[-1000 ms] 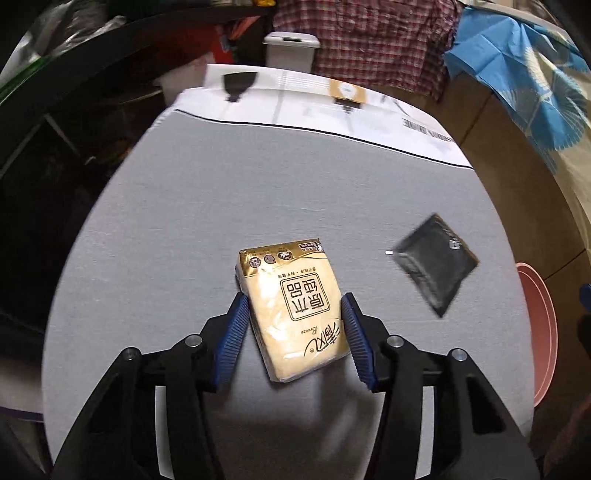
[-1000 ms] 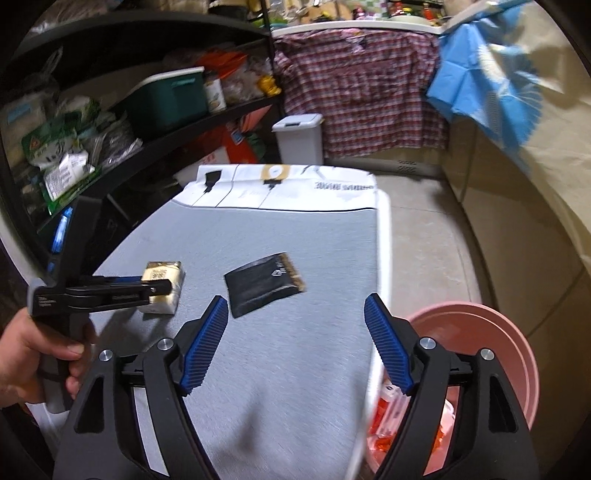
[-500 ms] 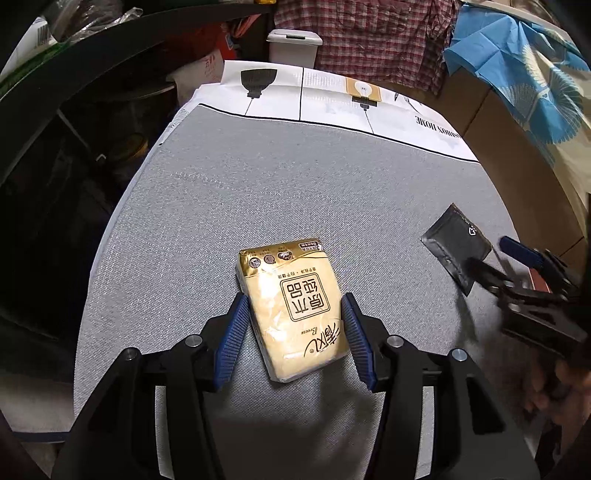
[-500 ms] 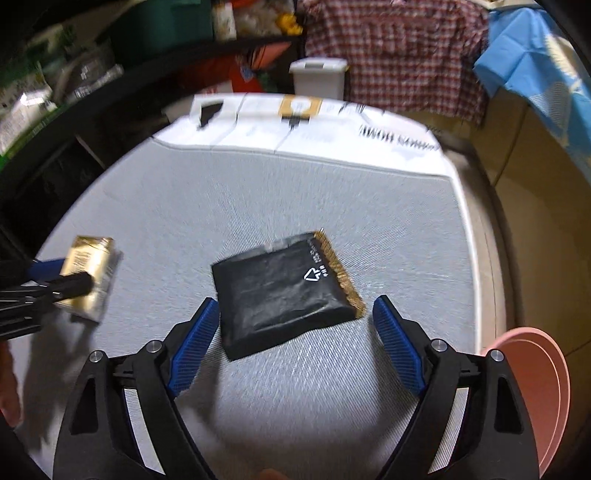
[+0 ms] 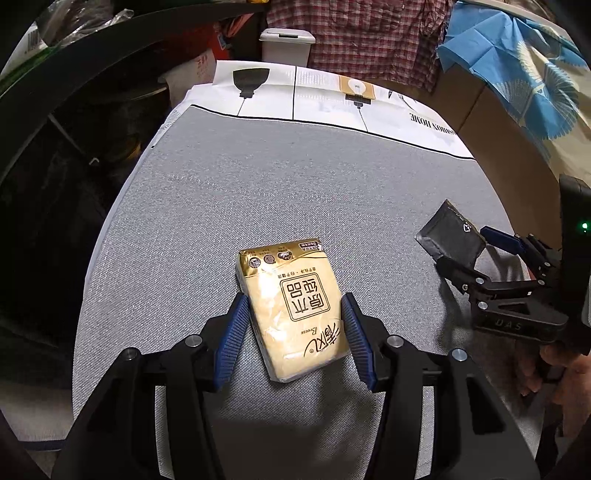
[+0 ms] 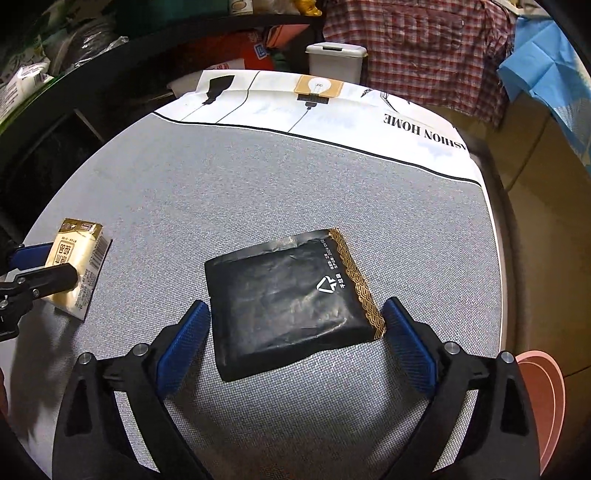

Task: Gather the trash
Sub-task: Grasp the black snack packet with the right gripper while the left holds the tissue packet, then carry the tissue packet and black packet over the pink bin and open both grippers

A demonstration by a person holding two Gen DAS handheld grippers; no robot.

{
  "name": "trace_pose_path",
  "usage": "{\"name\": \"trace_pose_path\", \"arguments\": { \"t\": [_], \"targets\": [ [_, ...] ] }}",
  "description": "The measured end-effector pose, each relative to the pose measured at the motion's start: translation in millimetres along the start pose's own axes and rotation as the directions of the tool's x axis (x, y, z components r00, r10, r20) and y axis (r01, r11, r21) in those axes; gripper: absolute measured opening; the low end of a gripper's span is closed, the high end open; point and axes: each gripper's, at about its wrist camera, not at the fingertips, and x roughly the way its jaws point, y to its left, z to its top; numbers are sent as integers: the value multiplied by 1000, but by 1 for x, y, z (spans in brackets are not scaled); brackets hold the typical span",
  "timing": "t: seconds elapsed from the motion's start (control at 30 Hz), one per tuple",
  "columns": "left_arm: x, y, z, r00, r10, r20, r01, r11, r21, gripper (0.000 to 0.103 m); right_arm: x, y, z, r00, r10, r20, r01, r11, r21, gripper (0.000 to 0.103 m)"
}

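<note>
While both claws are lowered close to the grey tabletop (image 5: 295, 184), each is set around a different piece of trash. The left claw (image 5: 291, 332) is spread narrowly around a yellow tissue pack (image 5: 291, 306), whose near half lies between the blue pads (image 5: 232, 339); a thin gap can be seen at the left pad, while at the right pad contact cannot be told. The pack lies flat, slightly turned, with its printed face up.

The right claw (image 6: 295, 347) is held wide around a black wrapper (image 6: 291, 299) with a gold patterned edge. The wrapper lies flat between the fingers, its left edge just beside the left pad (image 6: 181, 350) and its gold corner just beside the right pad; whether either pad touches it cannot be told. In the left wrist view, the same wrapper (image 5: 450, 236) is seen at the right of the tabletop with the right claw (image 5: 469, 247) around it, and part of a hand (image 5: 561, 373) shows behind that tool.

In the right wrist view, the tissue pack (image 6: 77, 266) is seen at the left edge of the tabletop, well apart from the wrapper. A pink bin (image 6: 546, 398) stands beyond the right edge of the tabletop, lower down. A white lidded bin (image 5: 288, 44) and a checked cloth (image 5: 369, 29) are seen past the far end.
</note>
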Motion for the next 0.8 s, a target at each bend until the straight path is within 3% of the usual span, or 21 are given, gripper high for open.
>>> {"name": "trace_pose_path", "arguments": {
  "t": [0.13,0.3,0.8],
  "targets": [
    [1,-1,0,1000,2,1,-2,1000,3,51,-4,5,-2,1000,18,20,-17,1000,-27,75],
    [0,-1,1,1000,4,3,-4,1000,6,51,-8,10,-5,999,28,28,-26,999,-42,68],
    [-12,-9,-1,999,8,39,-9,999,33,50,-47,18,-11,996,23,91,-18,998,-56,65]
  ]
}}
